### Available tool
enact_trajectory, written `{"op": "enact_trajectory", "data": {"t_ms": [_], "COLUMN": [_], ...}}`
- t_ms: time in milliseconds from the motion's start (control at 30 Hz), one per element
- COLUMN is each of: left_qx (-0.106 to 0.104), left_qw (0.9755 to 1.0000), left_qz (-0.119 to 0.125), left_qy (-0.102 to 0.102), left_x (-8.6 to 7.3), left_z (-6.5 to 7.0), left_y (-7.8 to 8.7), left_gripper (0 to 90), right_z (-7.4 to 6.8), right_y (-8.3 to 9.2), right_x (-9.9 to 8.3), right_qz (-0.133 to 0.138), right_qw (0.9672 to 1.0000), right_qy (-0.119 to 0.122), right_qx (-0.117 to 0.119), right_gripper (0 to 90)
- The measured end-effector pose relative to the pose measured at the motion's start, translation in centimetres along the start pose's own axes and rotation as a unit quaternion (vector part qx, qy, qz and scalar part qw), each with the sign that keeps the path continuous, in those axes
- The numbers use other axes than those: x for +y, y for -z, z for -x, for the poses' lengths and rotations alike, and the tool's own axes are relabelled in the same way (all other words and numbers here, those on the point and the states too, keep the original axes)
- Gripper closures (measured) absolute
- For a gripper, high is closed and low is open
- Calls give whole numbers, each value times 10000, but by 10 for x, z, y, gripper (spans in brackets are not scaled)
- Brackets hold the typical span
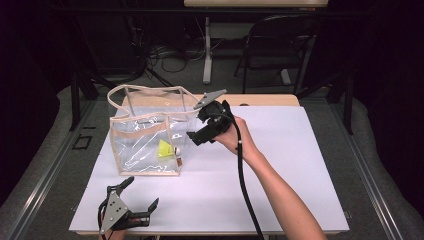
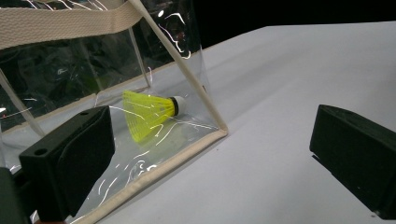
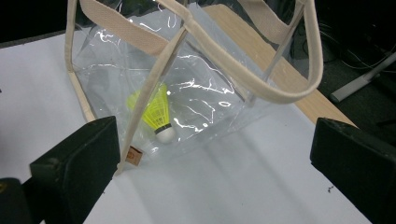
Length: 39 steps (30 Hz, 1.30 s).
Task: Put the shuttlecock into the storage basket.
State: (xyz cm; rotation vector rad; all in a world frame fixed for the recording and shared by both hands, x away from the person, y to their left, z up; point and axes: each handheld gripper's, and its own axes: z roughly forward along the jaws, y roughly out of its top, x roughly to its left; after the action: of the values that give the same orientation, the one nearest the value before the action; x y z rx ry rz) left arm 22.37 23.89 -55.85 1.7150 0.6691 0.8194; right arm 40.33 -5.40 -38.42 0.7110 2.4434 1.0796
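With yellow shuttlecock [image 1: 164,149] lying inside clear bag [image 1: 145,145], cork end toward bag's near-right corner, found right gripper [image 1: 196,127] just beside bag, jaws wide and empty; left gripper [image 1: 141,194] farther off, open.

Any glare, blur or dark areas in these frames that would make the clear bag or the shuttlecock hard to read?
High view: the white table is evenly lit, the surroundings are nearly black, and the shuttlecock is small but visible. Left gripper view: white glare streaks cross the clear bag, the shuttlecock is sharp, and the near jaws are soft. Right gripper view: glare patches on the bag and a soft shadow beside it.
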Motion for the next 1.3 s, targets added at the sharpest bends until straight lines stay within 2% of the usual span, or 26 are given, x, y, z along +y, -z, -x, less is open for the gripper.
{"op": "enact_trajectory", "data": {"t_ms": [733,1300], "left_qx": [-17,-4], "left_qw": [10000,10000], "left_qz": [-18,-28], "left_qy": [-8,-25], "left_x": [0,0], "left_z": [0,0], "left_y": [-2,-2], "left_gripper": [1,1], "right_z": [-9,-12], "right_y": [23,41], "right_x": [-47,-82], "right_qz": [166,331], "right_qw": [9999,9993], "right_qy": [18,-141], "right_qx": [-28,-121], "right_gripper": [4,0]}}
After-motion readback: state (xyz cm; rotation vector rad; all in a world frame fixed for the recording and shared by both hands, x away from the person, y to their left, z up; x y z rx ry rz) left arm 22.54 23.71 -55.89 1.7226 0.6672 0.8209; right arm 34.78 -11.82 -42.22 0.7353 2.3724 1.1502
